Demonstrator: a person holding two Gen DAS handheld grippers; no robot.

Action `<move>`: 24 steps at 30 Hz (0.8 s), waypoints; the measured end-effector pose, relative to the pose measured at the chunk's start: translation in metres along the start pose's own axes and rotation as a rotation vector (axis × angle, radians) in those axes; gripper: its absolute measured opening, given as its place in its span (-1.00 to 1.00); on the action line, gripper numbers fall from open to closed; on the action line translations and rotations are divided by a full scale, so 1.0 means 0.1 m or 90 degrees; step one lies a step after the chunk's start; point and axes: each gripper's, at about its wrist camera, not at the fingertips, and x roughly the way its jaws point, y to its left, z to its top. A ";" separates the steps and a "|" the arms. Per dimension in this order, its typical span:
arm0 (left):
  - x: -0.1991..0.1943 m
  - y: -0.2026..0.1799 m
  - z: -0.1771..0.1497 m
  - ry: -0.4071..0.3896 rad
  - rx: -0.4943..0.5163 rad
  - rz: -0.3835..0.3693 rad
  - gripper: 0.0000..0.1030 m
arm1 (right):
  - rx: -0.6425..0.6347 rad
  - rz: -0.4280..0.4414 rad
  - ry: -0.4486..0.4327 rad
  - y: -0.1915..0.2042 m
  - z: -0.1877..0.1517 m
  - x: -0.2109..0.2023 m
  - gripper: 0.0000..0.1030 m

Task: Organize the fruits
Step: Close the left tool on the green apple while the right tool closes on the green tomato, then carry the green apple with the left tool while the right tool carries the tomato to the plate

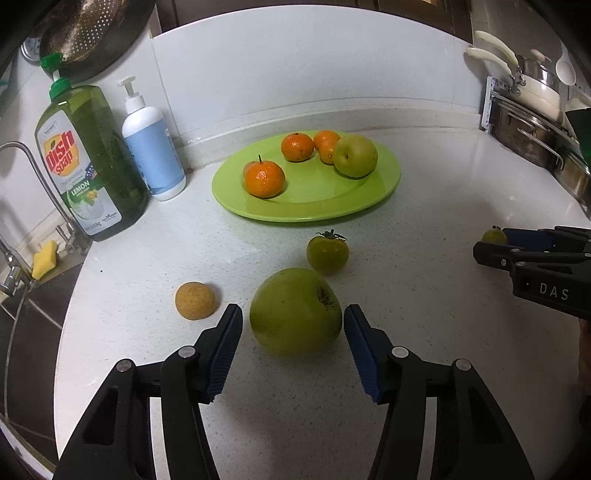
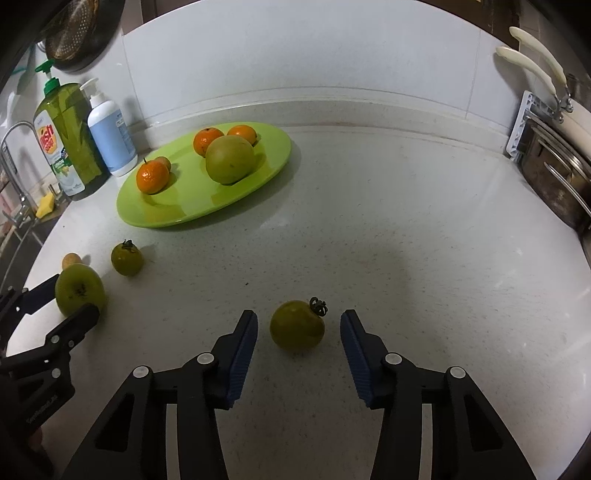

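Observation:
A green plate [image 1: 236, 192] [image 2: 129, 210] near the back wall holds three tangerines [image 1: 265, 178] and a green apple [image 1: 355, 155] [image 2: 230, 158]. My left gripper [image 1: 293, 314] is open, its pads on either side of a large green apple [image 1: 295, 312] [image 2: 79, 290] on the counter, not touching. My right gripper [image 2: 298, 323] is open around a small green tomato [image 2: 297, 325] [image 1: 494, 235]. Another green tomato [image 1: 327, 253] [image 2: 127, 257] and a small tan fruit [image 1: 195, 300] [image 2: 72, 259] lie loose on the counter.
Dish soap bottle [image 1: 88, 162] and a white pump bottle [image 1: 153, 147] stand at the back left by the sink tap [image 1: 44, 184] and a yellow sponge [image 1: 44, 259]. Pots and pans [image 1: 535, 122] sit at the right. A colander [image 1: 88, 33] hangs at the upper left.

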 end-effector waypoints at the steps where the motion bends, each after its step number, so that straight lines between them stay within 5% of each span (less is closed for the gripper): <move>1: 0.01 0.00 0.00 0.002 -0.002 -0.004 0.03 | -0.001 0.000 0.001 0.00 0.00 0.01 -0.14; 8: 0.03 0.01 0.00 0.001 -0.003 -0.013 -0.03 | -0.005 -0.001 0.003 0.01 -0.01 0.01 -0.40; 24: -0.14 0.04 0.05 -0.018 -0.017 -0.028 -0.03 | -0.027 0.007 -0.020 0.11 0.03 -0.12 -0.41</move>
